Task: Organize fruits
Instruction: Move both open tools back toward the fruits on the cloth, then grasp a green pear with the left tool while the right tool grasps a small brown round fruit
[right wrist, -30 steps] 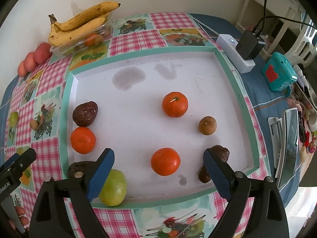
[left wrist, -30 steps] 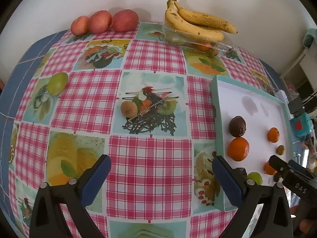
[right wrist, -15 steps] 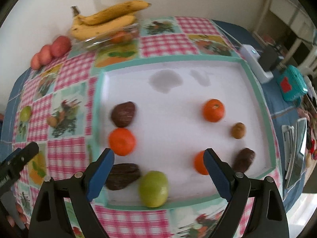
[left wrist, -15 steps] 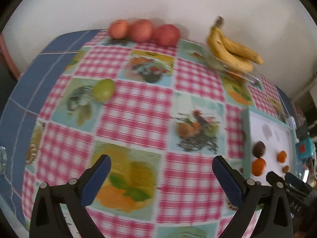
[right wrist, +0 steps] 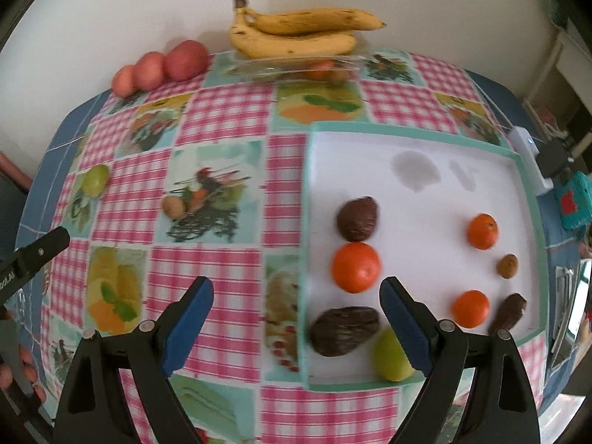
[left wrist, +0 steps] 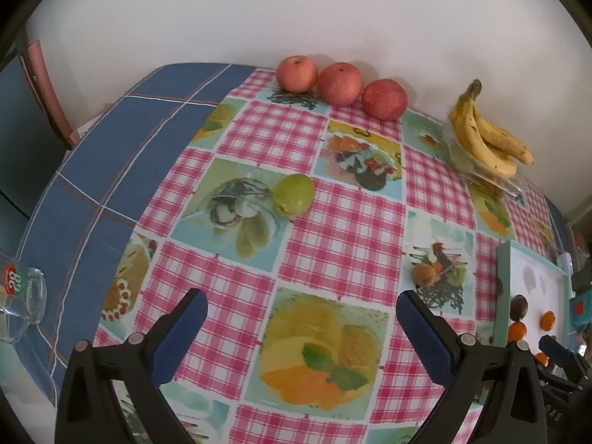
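The left gripper (left wrist: pixel 301 320) has swung left, bringing the green fruit (left wrist: pixel 293 195) nearer its centre. The right gripper (right wrist: pixel 296 305) has drifted left off the tray (right wrist: pixel 418 128).

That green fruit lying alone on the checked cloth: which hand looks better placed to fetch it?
Left, probably. Its open claw faces the green fruit with bare cloth between. The right claw, also open and empty, hangs by the tray, with the fruit far to its left.

I see a clear glass mug (left wrist: pixel 23 301) standing on the blue cloth at the table's left edge, and a white power strip (right wrist: pixel 530 158) with a black adapter (right wrist: pixel 554 157) along its right edge.
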Demonstrator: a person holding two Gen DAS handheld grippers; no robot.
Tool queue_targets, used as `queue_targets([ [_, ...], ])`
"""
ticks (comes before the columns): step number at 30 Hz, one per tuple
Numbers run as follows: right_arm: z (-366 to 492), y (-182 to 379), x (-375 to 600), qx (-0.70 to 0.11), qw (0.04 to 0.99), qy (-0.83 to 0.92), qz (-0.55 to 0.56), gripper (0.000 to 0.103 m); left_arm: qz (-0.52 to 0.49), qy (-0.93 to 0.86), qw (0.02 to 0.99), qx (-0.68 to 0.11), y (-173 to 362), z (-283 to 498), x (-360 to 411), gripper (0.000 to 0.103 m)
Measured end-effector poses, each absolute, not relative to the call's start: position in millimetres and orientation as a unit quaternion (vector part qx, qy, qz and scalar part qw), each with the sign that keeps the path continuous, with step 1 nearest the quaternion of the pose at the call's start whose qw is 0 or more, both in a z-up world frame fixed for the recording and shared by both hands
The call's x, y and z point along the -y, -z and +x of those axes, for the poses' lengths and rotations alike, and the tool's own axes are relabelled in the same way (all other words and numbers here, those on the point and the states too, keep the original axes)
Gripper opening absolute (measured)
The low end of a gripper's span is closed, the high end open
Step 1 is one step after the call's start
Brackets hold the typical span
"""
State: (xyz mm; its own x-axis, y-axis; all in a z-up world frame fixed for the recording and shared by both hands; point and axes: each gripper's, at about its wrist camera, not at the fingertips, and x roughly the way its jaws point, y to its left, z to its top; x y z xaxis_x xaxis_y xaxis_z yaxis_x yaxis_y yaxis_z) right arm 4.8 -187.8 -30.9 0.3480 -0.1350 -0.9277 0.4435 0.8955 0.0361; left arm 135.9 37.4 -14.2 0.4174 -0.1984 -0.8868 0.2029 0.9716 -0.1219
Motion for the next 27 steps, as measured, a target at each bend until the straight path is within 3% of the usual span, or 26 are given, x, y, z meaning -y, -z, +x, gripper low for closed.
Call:
queue_targets([
  [27,84.6,36.3,155.6,-0.536,0.825,0.14,0.114,0.091,-0.009,0.127,0.853,-0.506,23.2,209.4,-22.4,0.102],
])
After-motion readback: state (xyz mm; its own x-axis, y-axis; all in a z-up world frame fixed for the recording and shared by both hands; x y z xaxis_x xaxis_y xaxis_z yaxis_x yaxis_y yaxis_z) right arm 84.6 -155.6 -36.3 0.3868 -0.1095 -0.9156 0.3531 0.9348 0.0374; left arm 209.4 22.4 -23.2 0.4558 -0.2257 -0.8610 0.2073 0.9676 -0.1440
